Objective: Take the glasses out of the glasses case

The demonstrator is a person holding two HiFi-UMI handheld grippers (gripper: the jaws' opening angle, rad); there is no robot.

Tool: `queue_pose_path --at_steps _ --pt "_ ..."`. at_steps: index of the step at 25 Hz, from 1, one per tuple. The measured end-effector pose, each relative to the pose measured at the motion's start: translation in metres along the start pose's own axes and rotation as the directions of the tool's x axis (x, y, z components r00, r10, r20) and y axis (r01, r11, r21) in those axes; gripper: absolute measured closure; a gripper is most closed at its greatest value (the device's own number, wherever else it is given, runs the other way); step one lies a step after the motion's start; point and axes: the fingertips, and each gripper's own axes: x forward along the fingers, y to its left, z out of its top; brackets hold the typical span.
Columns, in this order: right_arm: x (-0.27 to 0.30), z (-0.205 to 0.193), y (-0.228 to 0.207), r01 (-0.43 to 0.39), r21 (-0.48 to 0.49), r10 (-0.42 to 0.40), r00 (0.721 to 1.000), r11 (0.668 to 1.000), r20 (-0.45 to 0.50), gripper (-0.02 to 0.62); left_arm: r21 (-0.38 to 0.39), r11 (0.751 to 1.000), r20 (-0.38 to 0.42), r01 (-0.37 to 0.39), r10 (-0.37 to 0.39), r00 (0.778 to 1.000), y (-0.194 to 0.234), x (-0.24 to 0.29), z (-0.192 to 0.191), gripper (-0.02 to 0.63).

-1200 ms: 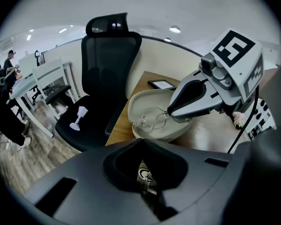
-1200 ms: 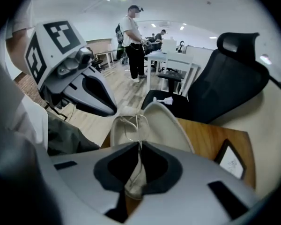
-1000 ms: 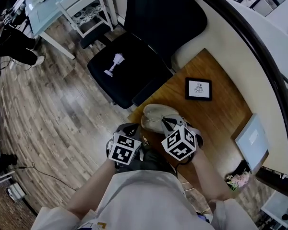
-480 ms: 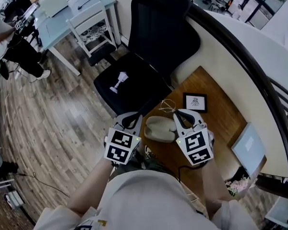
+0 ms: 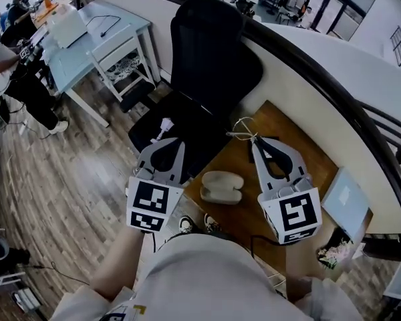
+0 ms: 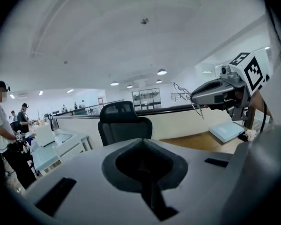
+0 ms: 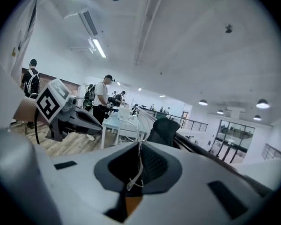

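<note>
The beige glasses case (image 5: 222,187) lies on the wooden table (image 5: 309,154), below and between both grippers. My right gripper (image 5: 256,141) is raised above the table, shut on thin wire-framed glasses (image 5: 240,131) that stick out from its tip. In the right gripper view the glasses' wire (image 7: 139,139) is pinched between the jaws. The left gripper view shows the same glasses (image 6: 185,90) dangling at the right gripper's tip. My left gripper (image 5: 162,142) hangs over the black chair's seat, left of the case, its jaws together with nothing in them.
A black office chair (image 5: 207,52) stands at the table's far-left corner, with a small white object on its seat. A white book (image 5: 347,196) and pink flowers (image 5: 331,253) sit at the table's right edge. A curved railing runs behind. A light-blue desk (image 5: 87,32) and people are far left.
Both grippers have risen from the case. The right one has lifted the glasses away with it. The case stays on the table.
</note>
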Motion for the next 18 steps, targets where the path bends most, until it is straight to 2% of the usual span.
queue_pose_path --at_steps 5,8,14,18 --pt "-0.024 0.034 -0.009 0.069 0.034 -0.073 0.991 0.997 0.108 0.569 0.035 0.999 0.098 -0.029 0.026 0.995 0.012 -0.025 0.037 0.603" --pt "-0.041 0.048 -0.009 0.077 0.085 -0.089 0.985 0.993 0.146 0.569 0.032 0.999 0.138 -0.036 0.031 0.990 0.016 -0.040 0.050 0.603" --pt "-0.062 0.060 0.005 0.028 0.182 -0.063 0.979 0.983 0.192 0.569 -0.032 0.999 0.187 -0.024 0.030 0.982 0.024 -0.064 0.060 0.603" --pt "-0.063 0.060 0.016 -0.036 0.240 -0.014 0.979 0.970 0.203 0.569 -0.025 0.999 0.193 -0.040 0.044 0.980 0.022 -0.069 0.060 0.603"
